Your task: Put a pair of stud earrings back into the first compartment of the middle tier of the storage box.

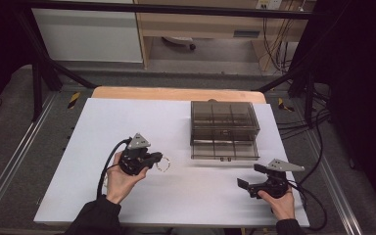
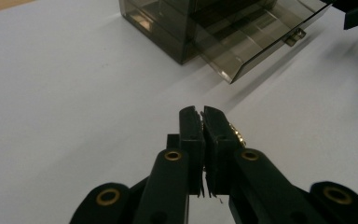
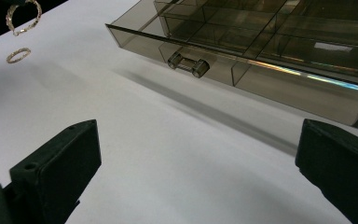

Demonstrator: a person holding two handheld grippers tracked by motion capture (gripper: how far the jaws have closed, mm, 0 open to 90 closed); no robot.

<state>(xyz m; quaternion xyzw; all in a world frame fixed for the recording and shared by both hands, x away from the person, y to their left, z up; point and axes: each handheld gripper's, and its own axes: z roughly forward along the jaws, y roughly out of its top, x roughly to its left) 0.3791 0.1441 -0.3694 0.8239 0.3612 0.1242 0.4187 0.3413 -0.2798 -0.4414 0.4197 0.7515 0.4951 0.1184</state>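
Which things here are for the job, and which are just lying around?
Probably for the job: left gripper, the ring it pinches, second ring on the table, open drawer.
Just about: right gripper, open and idle; cables behind.

The left gripper sits left of centre in the high view, gripped by the left hand, its jaws pressed together. The right gripper sits at the lower right, in the right hand, jaws spread wide apart.
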